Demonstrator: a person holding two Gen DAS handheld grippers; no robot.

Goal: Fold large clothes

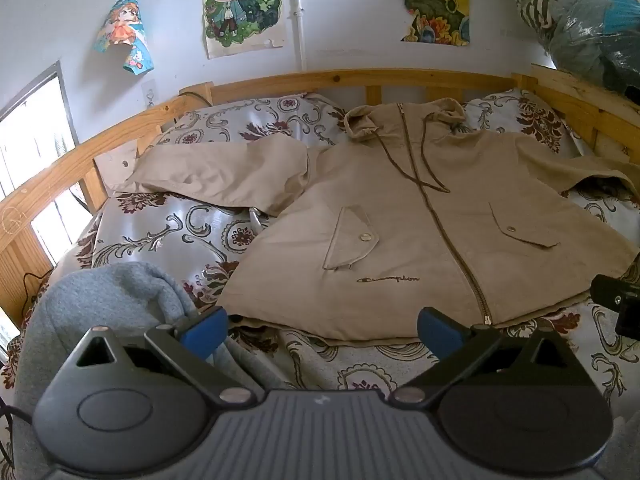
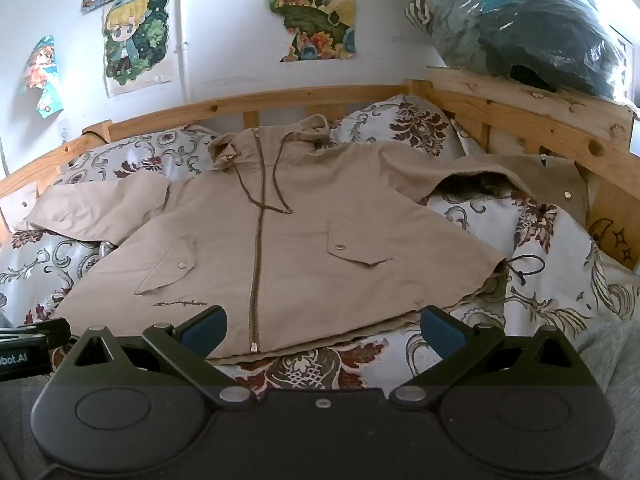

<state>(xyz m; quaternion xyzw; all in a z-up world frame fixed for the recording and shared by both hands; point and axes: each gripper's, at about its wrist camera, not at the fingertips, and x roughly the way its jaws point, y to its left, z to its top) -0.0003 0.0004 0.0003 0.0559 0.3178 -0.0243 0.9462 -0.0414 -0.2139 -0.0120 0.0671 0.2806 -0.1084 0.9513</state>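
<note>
Beige jacket [image 2: 280, 240] flat on bedspread [image 2: 560, 280], hood toward headboard [image 2: 320, 94], zipper lengthwise

1. Floral bedspread [image 2: 560, 280], white w/ grey scrolls + maroon flowers, covers the whole bed.
2. Pine bed rail [image 1: 344, 78] curves round the back, 9 to 3 o'clock.
3. Grey fleece thing [image 1: 100, 300] bunched at approx 8 o'clock in left cam, lying on the bedspread.
4. Wall at 12: anime poster [image 1: 242, 4] of a blond kid, torn landscape poster [image 2: 312, 8] to its right, smaller curled poster [image 1: 122, 34] at 10.
5. Plastic-wrapped bundle [image 2: 520, 28] of dark fabric at 1-2 o'clock in right cam, sitting on the wooden ledge [image 2: 520, 100].
6. Bright window [image 1: 36, 148] at 9.
</note>
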